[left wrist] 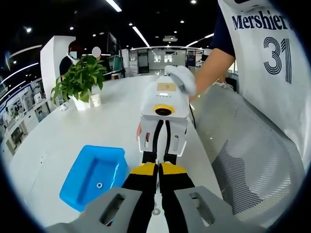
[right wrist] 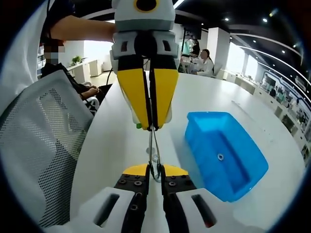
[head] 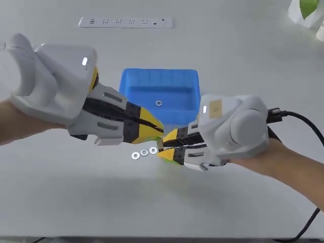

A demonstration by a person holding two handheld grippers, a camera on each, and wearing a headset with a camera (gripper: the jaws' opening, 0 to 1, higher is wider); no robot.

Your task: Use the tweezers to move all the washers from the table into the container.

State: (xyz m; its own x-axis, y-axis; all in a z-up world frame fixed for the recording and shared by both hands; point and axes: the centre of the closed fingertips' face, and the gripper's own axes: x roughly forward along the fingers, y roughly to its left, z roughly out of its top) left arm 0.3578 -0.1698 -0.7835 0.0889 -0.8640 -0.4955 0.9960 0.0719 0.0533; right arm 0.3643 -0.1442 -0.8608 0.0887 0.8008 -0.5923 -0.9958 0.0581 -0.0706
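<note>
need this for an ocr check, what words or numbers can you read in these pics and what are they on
"Mershier" on the white jersey, the end of the word running to the picture's edge
"31" on the same jersey, below the word
Tan sticker: too small to read
Power strip: markings too small to read

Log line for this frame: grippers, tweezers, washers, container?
left hand-held gripper shut on tweezers | right hand-held gripper shut on tweezers | three washers on table | one washer in blue container
</note>
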